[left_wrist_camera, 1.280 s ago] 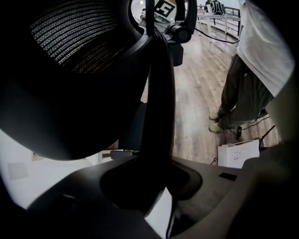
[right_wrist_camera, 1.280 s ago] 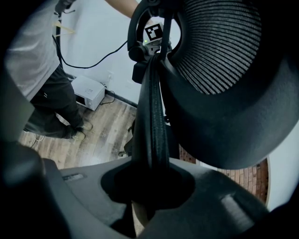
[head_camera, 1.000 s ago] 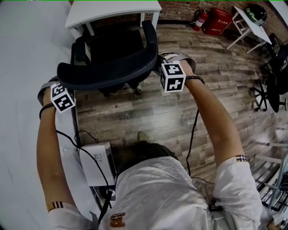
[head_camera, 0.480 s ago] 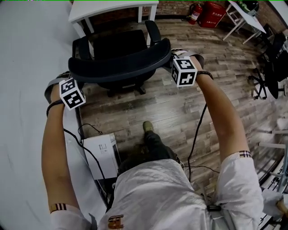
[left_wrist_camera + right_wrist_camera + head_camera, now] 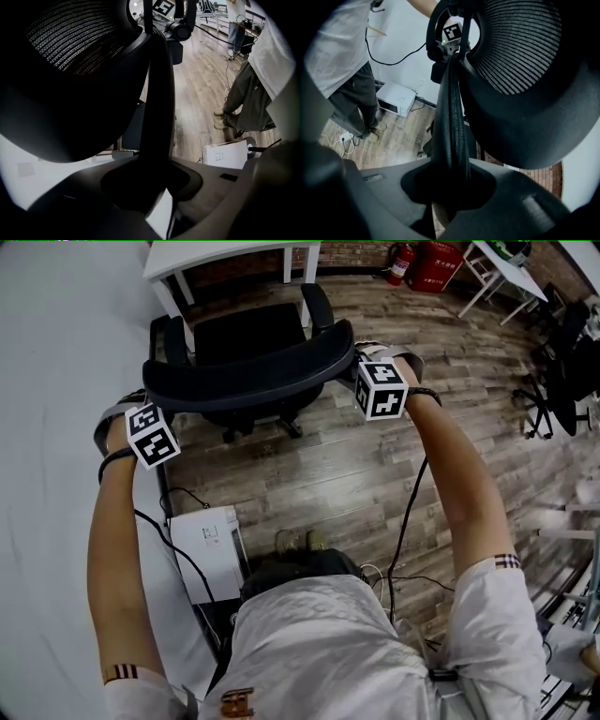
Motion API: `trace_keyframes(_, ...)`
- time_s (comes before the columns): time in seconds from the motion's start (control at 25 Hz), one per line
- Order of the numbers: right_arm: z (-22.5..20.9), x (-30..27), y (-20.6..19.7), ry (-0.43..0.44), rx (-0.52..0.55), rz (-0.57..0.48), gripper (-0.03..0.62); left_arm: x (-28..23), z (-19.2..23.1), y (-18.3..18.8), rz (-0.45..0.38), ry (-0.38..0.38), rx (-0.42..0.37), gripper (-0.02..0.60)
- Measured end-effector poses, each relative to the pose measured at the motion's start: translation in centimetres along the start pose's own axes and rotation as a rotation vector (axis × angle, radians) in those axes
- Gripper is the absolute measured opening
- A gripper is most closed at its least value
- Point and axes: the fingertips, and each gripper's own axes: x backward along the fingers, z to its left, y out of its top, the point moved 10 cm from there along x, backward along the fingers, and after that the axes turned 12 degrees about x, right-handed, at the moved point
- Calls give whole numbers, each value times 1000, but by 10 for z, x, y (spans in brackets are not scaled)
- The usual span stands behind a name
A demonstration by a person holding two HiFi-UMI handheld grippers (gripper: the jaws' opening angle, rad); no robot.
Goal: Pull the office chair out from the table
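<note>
The black office chair (image 5: 246, 334) stands on the wood floor just in front of the white table (image 5: 234, 253), its curved backrest (image 5: 248, 381) toward me. My left gripper (image 5: 134, 409) is shut on the backrest's left edge, and my right gripper (image 5: 362, 360) is shut on its right edge. In the left gripper view the dark backrest rim (image 5: 157, 93) runs down between the jaws of the left gripper (image 5: 150, 187). The right gripper view shows the ribbed rim (image 5: 452, 108) clamped in the right gripper (image 5: 450, 187), with the mesh back (image 5: 515, 51) beside it.
A white box (image 5: 208, 549) with cables lies on the floor by my left leg, beside a white wall (image 5: 56, 474). A red fire extinguisher (image 5: 398, 263) and red case (image 5: 441, 259) stand at the back. Another white table (image 5: 497, 268) and a dark chair (image 5: 562, 362) are on the right.
The chair has rolled away from the table toward me, both grippers moving with it while still clamped on the backrest. The person's feet have stepped back.
</note>
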Motion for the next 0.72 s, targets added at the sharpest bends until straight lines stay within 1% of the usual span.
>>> trace_keyframes(0.4, 42, 23, 10, -2, 15, -10, 71, 21, -48, 2, 41, 6, 16, 110)
trace_keyframes(0.6, 56, 33, 17, 3, 26, -12, 71, 30, -64, 1, 60, 22, 21, 110)
trace_keyframes(0.72, 64, 35, 22, 7, 21, -7, 71, 33, -74, -3, 66, 20, 22, 110)
